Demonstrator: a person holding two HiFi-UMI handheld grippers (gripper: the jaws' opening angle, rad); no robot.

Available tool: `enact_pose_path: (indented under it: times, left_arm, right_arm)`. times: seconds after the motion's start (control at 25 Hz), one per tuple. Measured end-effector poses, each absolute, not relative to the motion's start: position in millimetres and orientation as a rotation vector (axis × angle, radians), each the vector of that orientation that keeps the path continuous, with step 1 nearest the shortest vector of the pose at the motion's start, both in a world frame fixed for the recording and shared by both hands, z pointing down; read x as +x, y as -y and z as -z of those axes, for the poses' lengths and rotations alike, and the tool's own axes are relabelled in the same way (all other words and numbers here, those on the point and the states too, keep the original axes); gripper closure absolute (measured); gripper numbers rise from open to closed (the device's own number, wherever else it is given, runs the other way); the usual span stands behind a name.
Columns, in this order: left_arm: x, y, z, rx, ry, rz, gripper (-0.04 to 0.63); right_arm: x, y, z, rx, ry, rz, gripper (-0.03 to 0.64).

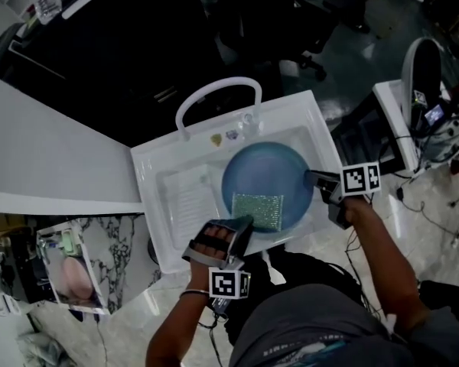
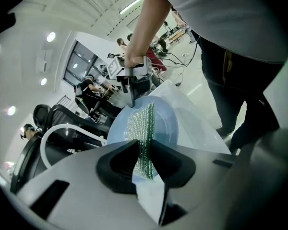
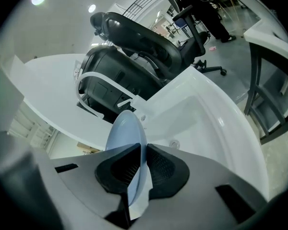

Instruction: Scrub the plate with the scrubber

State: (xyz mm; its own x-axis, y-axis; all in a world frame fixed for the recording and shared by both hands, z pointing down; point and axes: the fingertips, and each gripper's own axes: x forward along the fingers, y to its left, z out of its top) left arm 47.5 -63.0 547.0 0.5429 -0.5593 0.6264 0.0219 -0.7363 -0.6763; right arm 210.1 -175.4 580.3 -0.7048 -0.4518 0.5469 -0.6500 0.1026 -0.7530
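Round pale-blue plate (image 1: 269, 167) sits in the basin of a white plastic sink (image 1: 149, 176), over its right half, face up. Can't tell if its underside touches the basin floor.

A flat green glittery mesh scrubber (image 1: 258, 209), approx rectangular, lies on the near part of the plate, w/ its near edge about at the plate's rim.

The left gripper (image 1: 241, 225) comes in from the near-left & its jaws are closed on the scrubber's near-left corner. In the left gripper view the green mesh runs edge-on btwn the two black pads, both pressing it.

The right gripper (image 1: 312, 179) reaches in from the right, clamped on the plate's right rim. In the right gripper view the thin blue rim is pinched btwn the ridged black pads, w/ the rest of the plate standing edge-on ahead.

The two grippers are well apart, on opposite sides of the plate's near half.

A white arched faucet (image 1: 216, 90) stands at the sink's far rim. A white counter (image 1: 38, 155) butts the sink's left side. A black office chair (image 3: 134, 37) stands beyond the sink.
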Motion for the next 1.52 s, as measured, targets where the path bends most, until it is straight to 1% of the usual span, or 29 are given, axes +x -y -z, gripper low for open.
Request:
enact_pose_path:
  times: [0.24, 0.52, 0.8, 1.12, 1.52]
  left_arm:
    - [7, 75, -518, -2.126, -0.615, 1.162, 0.511]
    - [-67, 117, -522, -2.137, -0.854, 1.267, 0.509]
    - [-128, 186, -535, -2.108, -1.031, 1.323, 0.509]
    - [-152, 239, -574, -2.077, -0.963, 1.432, 0.509]
    - [-168, 275, -626, -2.088, -0.88, 1.526, 0.509]
  right_arm:
    - [210, 170, -587, 1.14, 2.128, -1.633, 0.555]
    - [206, 161, -587, 1.158, 2.092, -1.666, 0.555]
    - [197, 150, -588, 1.133, 2.074, -1.681, 0.555]
    - [189, 148, -589, 1.114, 2.068, -1.708, 0.555]
    - [190, 147, -600, 1.141, 2.0, -1.734, 0.555]
